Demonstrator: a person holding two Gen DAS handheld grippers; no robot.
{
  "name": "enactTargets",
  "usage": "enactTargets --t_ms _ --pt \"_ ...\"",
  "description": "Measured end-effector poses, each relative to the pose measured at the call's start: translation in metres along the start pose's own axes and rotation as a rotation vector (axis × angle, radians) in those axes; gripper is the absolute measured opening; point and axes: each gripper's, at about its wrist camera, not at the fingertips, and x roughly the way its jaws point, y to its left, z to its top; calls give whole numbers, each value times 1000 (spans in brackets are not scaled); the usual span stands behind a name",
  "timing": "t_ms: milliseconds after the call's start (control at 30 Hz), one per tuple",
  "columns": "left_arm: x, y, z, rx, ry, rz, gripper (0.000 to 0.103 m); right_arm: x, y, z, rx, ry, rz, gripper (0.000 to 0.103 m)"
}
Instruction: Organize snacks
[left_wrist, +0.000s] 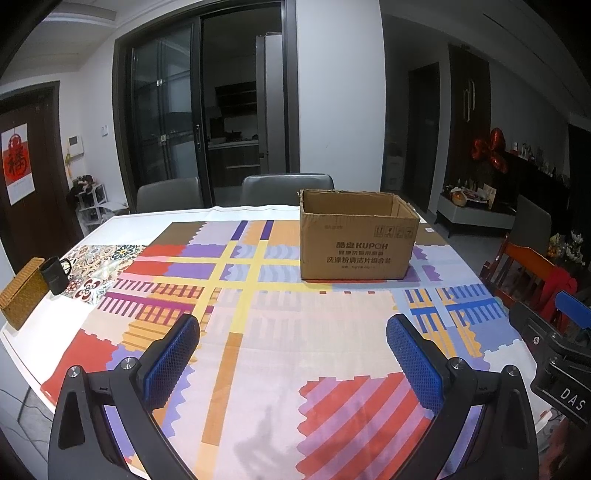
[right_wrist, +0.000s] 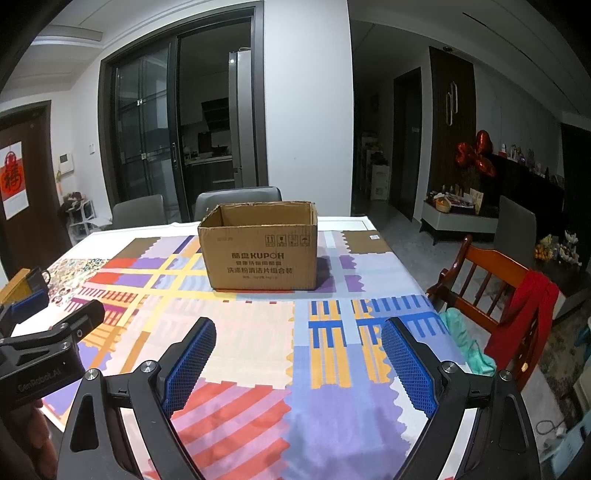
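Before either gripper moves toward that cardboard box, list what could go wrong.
1. No snacks show in either view, and the cardboard box hides its inside; reaching in blind may grab nothing.
2. The loose tablecloth could bunch under the open left gripper or right gripper.
3. The black mug beside the wicker basket could be knocked.

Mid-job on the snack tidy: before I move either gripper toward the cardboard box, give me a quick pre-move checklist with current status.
1. Left gripper open, nothing held: ok.
2. Right gripper open, nothing held: ok.
3. Cardboard box upright, top open: ok.
4. Tablecloth between grippers and box free of obstacles: ok.
5. Snacks located: not ok, none visible in either view.
6. Box contents: cannot tell, interior floor hidden.
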Motion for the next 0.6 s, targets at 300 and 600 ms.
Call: enactTargets --t_ms 300,600 --pt "1 -1 -3 4 14 -3 103 0 0 0 0 -1 -1 92" --pt "5 -4 -4 10 30 -1 103 0 -1 0 1 1 0 92"
